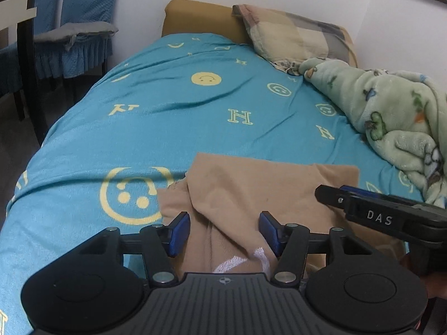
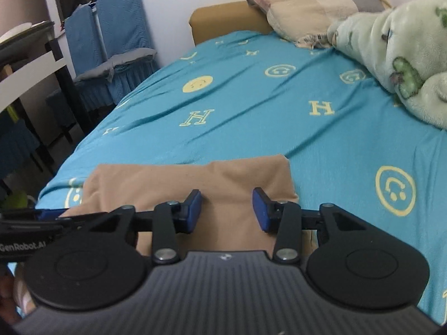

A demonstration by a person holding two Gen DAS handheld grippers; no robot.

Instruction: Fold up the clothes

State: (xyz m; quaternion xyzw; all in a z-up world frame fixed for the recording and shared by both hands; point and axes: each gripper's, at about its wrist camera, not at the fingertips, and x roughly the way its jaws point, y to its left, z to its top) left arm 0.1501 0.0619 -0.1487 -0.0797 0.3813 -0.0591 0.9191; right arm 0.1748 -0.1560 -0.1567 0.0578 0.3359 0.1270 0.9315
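Observation:
A tan garment (image 1: 251, 189) lies folded on the teal bedsheet (image 1: 167, 117) at the near edge of the bed. It has a white print (image 1: 237, 261) near my left gripper. My left gripper (image 1: 224, 231) is open, its blue pads either side of a raised fold, above the cloth's near left part. My right gripper (image 2: 226, 209) is open over the garment (image 2: 195, 181) near its right end. The right gripper also shows in the left wrist view (image 1: 377, 215), side-on at the right.
A green fleece blanket (image 1: 391, 111) is heaped at the right of the bed. A patchwork pillow (image 1: 293, 33) leans on the ochre headboard (image 1: 201, 19). Blue-covered chairs (image 1: 75, 25) and a dark table frame (image 2: 56, 83) stand to the left of the bed.

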